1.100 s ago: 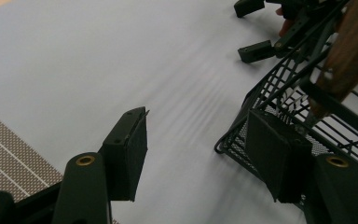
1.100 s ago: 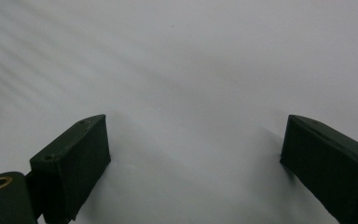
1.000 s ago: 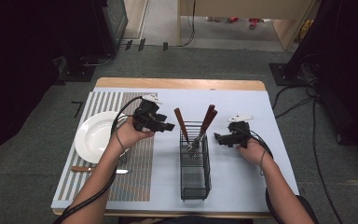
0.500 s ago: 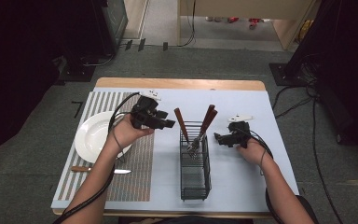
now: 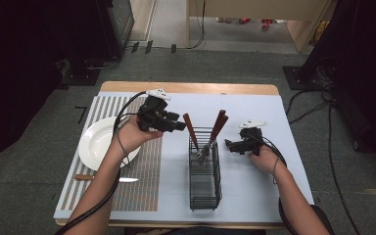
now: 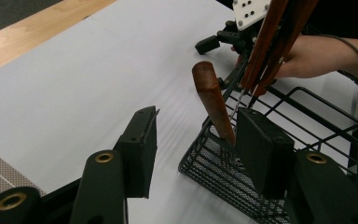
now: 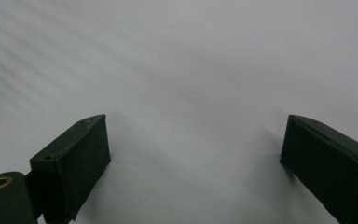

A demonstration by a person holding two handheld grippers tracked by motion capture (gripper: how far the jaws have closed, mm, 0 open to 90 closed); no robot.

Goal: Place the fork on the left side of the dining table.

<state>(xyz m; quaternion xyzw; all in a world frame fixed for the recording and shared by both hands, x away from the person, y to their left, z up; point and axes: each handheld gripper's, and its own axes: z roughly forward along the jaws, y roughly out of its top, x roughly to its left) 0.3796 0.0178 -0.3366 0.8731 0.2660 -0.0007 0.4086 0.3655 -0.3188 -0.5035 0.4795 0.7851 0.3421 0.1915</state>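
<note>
High view: wire basket (image 5: 204, 169) stands near the middle of the white table sheet (image 5: 254, 117), with three wood-handled utensils leaning out of its far end. Left gripper (image 5: 178, 126) is held at about 10 o'clock from the basket, pointing toward the nearest handle (image 5: 190, 128). Right gripper (image 5: 229, 145) sits at 3 o'clock of the basket, low over bare sheet.

Left gripper view adds close detail: jaws are spread wide, nothing between the pads. The single brown handle (image 6: 213, 100) rises just beyond the right jaw, at roughly 1 o'clock from the gap; it is not between the jaws. Basket rim (image 6: 307, 105) and two further handles (image 6: 275, 42) stand behind it, with the other hand (image 6: 310, 56) beyond.

Right gripper view: right gripper (image 7: 193, 154) has jaws wide apart, empty, over plain white surface.

Around: white plate (image 5: 95, 144) on striped mat (image 5: 142, 181) at 9 o'clock of the basket; knife (image 5: 105, 178) lies near the plate's front edge.
</note>
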